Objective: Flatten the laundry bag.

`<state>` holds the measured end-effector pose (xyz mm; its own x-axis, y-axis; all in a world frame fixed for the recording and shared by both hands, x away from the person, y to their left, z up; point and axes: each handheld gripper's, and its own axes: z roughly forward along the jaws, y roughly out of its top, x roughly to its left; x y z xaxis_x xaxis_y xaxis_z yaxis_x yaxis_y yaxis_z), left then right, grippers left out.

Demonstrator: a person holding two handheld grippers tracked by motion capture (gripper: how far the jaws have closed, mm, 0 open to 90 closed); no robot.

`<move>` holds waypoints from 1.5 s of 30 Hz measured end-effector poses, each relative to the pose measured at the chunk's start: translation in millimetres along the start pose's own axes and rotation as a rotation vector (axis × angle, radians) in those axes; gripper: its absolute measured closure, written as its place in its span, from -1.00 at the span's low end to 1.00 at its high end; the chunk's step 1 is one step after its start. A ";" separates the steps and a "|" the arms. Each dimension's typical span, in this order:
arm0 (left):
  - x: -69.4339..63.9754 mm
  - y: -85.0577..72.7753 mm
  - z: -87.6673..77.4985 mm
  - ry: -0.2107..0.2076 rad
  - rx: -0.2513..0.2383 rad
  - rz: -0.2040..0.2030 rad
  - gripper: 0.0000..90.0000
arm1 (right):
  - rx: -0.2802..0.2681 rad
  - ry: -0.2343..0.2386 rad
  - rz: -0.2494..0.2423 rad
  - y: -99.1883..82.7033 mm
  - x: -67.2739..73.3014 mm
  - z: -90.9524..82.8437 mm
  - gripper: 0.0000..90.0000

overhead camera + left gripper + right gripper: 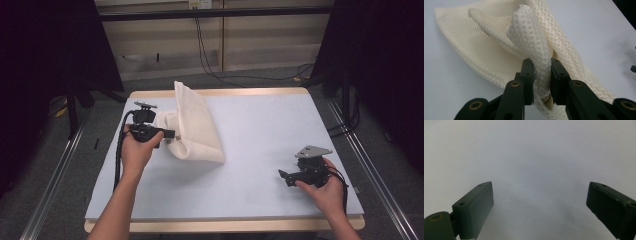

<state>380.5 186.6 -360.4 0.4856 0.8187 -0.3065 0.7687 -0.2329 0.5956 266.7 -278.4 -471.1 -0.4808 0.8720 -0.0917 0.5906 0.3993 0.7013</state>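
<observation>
Jaws first: on my left gripper (541, 82) they pinch a bunched fold of the cream mesh bag (197, 125); on my right gripper (540, 205) they stand wide apart with nothing between them. I see the pale table (260, 150) carrying the bag at its far left, partly lifted, while my right gripper sits near right.

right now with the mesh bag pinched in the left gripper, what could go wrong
1. The left hand-held gripper clamps only a bunched fold of the mesh bag, so the slack weave may slip out if it is lifted.
2. Most of the bag lies on the table; a pull could drag it instead of opening it.
3. The right hand-held gripper sits open, far off, giving no support.
</observation>
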 end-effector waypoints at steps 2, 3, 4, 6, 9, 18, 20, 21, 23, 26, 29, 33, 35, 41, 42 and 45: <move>2.7 -0.8 0.7 0.006 0.002 -0.005 0.65 | -0.003 0.003 -0.004 -0.2 -0.6 0.4 -0.84; 2.7 -0.8 0.7 0.006 0.002 -0.005 0.64 | -0.003 0.003 -0.004 -0.2 -0.6 0.4 -0.84; 4.2 -1.2 1.1 0.010 0.007 -0.010 0.64 | -0.003 0.004 -0.004 -0.3 -0.5 0.5 -0.84; 5.3 -1.6 1.7 0.011 0.007 -0.012 0.62 | -0.002 0.002 -0.005 -0.3 -0.5 0.6 -0.84; 5.8 -1.7 2.2 0.011 0.008 -0.015 0.54 | -0.003 0.002 -0.006 -0.2 -0.4 0.7 -0.84; 14.4 -8.4 4.9 0.047 0.032 -0.033 0.36 | 0.007 0.008 -0.013 -0.5 0.7 1.0 -0.84; 17.7 -10.9 6.2 0.050 0.033 -0.040 0.31 | 0.007 0.005 -0.014 -0.6 0.9 1.1 -0.84; 19.5 -12.2 6.6 0.054 0.030 -0.046 0.31 | 0.007 0.005 -0.014 -0.6 0.9 1.1 -0.84; 22.9 -13.6 6.7 0.053 0.042 -0.048 0.29 | 0.008 0.005 -0.015 -0.6 1.1 1.2 -0.84; 24.8 -14.2 6.1 0.058 0.048 -0.045 0.35 | 0.013 0.002 -0.016 -0.5 1.5 1.4 -0.84; 24.4 -14.4 4.0 0.081 0.046 -0.043 0.30 | 0.015 0.009 -0.026 -0.5 1.7 2.5 -0.84; 28.1 -16.3 1.4 0.084 0.047 -0.046 0.39 | 0.019 0.008 -0.026 -0.7 2.8 2.4 -0.84; 29.1 -17.7 1.1 0.085 0.043 -0.062 0.46 | 0.019 0.009 -0.027 -0.6 2.7 2.4 -0.84; 27.5 -15.4 0.1 0.070 0.076 -0.055 0.69 | 0.022 0.009 -0.028 -0.5 3.3 3.1 -0.84; 26.6 -14.1 -0.7 0.055 0.073 -0.061 0.70 | 0.020 0.009 -0.028 -0.4 3.0 3.0 -0.84; 23.1 -8.2 -6.3 0.046 0.067 -0.045 0.70 | 0.021 0.006 -0.031 -0.5 2.5 3.2 -0.84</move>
<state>382.8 210.7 -367.7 0.4318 0.8518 -0.2965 0.8161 -0.2290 0.5306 267.3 -275.5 -474.0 -0.5030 0.8574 -0.1089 0.5889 0.4322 0.6829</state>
